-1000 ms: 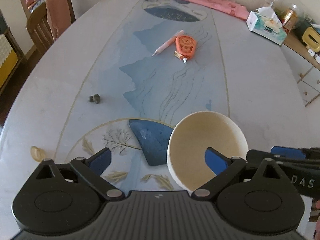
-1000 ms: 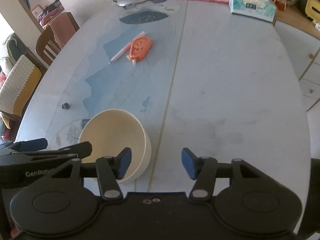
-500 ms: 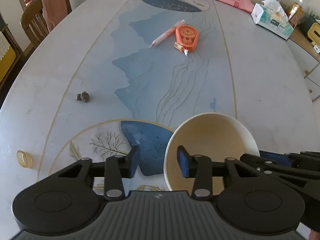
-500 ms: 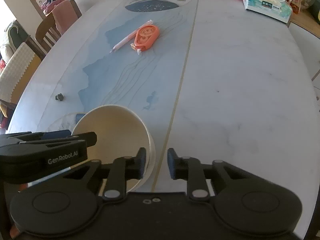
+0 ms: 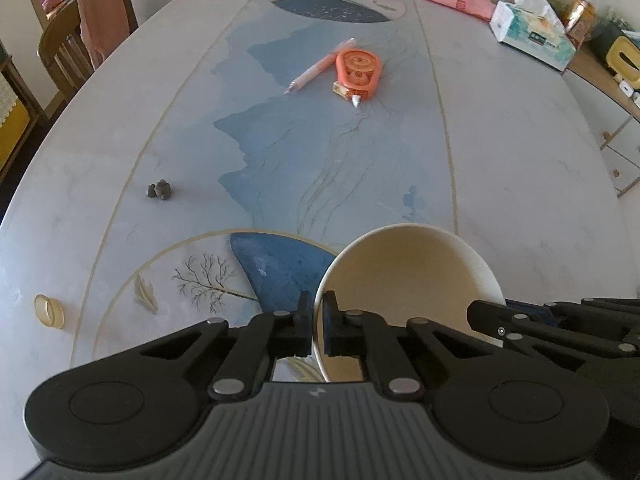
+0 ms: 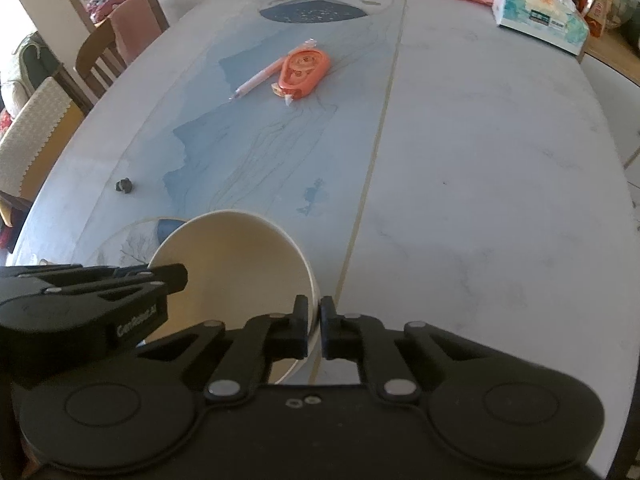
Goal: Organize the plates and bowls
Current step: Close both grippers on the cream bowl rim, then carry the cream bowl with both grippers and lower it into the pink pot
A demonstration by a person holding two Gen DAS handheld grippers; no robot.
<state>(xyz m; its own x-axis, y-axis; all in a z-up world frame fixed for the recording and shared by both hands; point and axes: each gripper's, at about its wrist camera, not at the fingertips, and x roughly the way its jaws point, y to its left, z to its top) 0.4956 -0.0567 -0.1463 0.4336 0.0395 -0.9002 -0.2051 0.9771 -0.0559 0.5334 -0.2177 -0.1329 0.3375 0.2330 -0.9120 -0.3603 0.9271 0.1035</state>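
Between both hand-held grippers (image 5: 316, 326) (image 6: 314, 330), rim pinched, bowl (image 5: 408, 276).

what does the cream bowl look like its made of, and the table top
Bowl: likely matte plastic or melamine; thin rim, dull even cream with no glaze shine, though ceramic is possible. Table: looks like marble-patterned stone or glass with printed blue scenery; smooth, faintly veined.

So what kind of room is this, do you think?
Most likely a home dining room: a big painted table with wooden chairs pulled up, a tissue box, and a cream bowl pinched by both grippers.
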